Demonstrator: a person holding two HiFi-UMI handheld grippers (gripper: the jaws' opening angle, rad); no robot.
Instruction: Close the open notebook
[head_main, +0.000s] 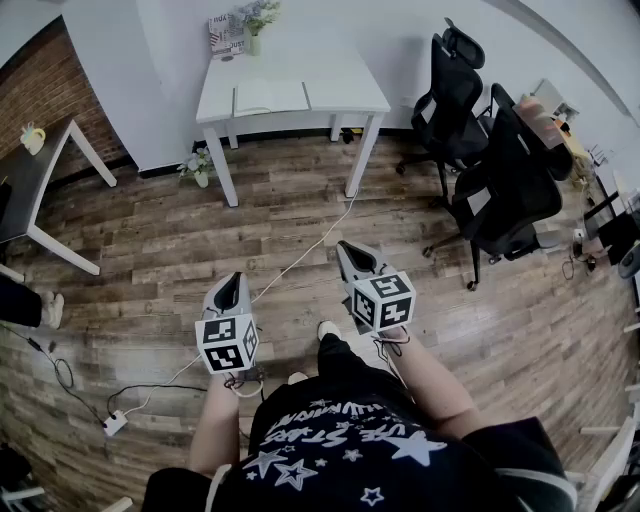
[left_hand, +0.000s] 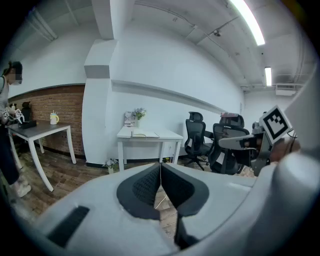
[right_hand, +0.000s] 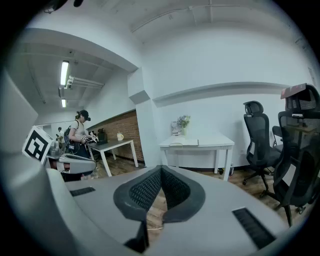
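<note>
The open notebook with pale pages (head_main: 270, 97) lies flat on the small white rectangular table (head_main: 345, 85) against the far wall. Its two pages are spread side by side near the table's front edge, left of centre. Behind it, at the back edge, stands a small vase of pale flowers (head_main: 256, 20). The notebook is well apart from both tongs.

The left gripper (head_main: 232, 283) and the right gripper (head_main: 350, 250) hover over the brown wood-plank floor (head_main: 150, 230), pointing toward the table. Each has its black ribbed jaws pressed together on nothing.

Between them and the table the floor lies open, crossed only by a thin white cable (head_main: 305, 250). Black mesh office chairs (head_main: 455, 100) crowd the right side, and a dark-topped table on white legs (head_main: 25, 190) flanks the left.
</note>
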